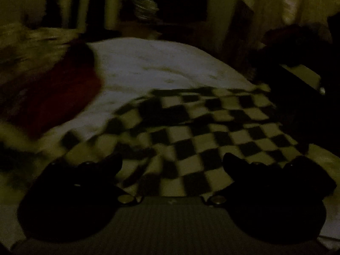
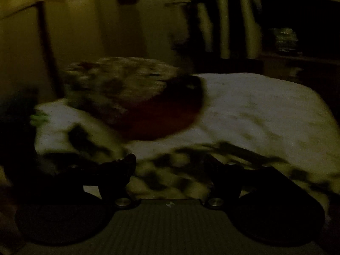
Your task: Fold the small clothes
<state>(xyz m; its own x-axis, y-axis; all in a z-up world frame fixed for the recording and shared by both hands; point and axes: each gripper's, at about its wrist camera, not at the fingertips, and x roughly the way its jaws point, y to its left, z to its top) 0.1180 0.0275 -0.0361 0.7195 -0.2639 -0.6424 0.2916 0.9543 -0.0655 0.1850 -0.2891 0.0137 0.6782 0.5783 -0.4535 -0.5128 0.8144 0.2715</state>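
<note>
**Both grippers spread, checkered garment barely started**

Fingers on both grippers stand apart with nothing between them: my left gripper (image 1: 172, 161) hangs low over the cloth, and my right gripper (image 2: 170, 163) does the same near its edge. Under everything I see a pale bed sheet (image 1: 161, 63) covering the surface. On it the checkered garment (image 1: 201, 136) lies spread mostly flat, rumpled along its far edge; I judge no clean fold is made yet, though the dim, smeared views make that uncertain. Further back, beside a mottled pillow (image 2: 119, 85), lies a dark red cloth (image 1: 61, 93). Folding is all still ahead.
</note>
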